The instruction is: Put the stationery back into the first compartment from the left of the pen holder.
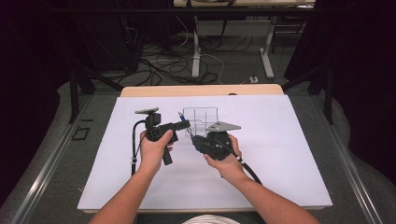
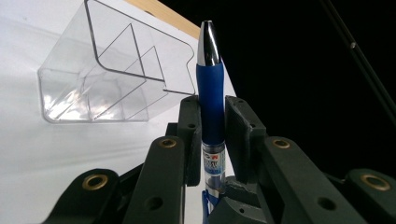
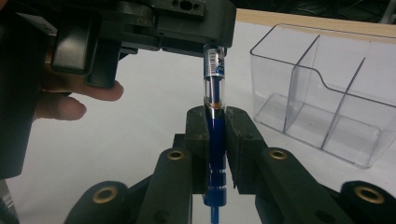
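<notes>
A blue pen (image 2: 210, 93) is clamped by the left gripper (image 2: 211, 140) at its rubber grip, and its far end is pinched by the right gripper (image 3: 215, 154). It is held above the white desk (image 1: 280, 154), just near of a clear divided organizer (image 1: 201, 116).

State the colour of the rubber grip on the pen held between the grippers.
Dark blue; the pen shows it best in the left gripper view, below its silver tip.
</notes>
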Action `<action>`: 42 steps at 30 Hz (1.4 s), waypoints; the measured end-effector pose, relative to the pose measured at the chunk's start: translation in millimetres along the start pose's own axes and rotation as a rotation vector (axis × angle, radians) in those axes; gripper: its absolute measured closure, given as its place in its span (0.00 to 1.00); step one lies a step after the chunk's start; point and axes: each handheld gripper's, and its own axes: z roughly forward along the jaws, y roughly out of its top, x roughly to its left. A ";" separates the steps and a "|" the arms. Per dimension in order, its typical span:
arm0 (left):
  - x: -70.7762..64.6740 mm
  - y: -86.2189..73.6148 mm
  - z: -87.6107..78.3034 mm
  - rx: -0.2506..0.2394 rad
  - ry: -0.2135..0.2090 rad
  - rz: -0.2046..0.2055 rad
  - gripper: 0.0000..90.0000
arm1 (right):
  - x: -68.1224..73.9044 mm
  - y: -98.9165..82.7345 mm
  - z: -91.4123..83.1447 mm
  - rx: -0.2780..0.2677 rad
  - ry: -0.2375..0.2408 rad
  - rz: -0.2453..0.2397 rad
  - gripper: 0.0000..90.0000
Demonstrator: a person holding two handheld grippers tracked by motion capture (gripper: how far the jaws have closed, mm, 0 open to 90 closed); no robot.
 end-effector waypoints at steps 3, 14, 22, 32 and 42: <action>1.0 -0.2 0.8 -0.008 -0.003 -0.021 0.87 | 0.2 -0.6 0.7 0.005 0.000 0.000 0.89; 0.2 -0.1 1.5 -0.004 0.002 -0.037 0.88 | -0.2 -1.3 2.1 0.011 0.001 0.001 0.89; -2.2 2.2 3.1 0.011 0.012 -0.028 0.88 | -1.5 -0.2 2.7 0.020 0.003 0.008 0.88; -10.8 9.8 3.6 -0.023 0.032 0.015 0.88 | -3.4 0.4 4.2 0.035 0.025 0.014 0.71; -15.0 19.1 2.0 -0.079 0.054 0.107 0.88 | -9.5 1.9 5.7 0.051 0.018 0.006 0.45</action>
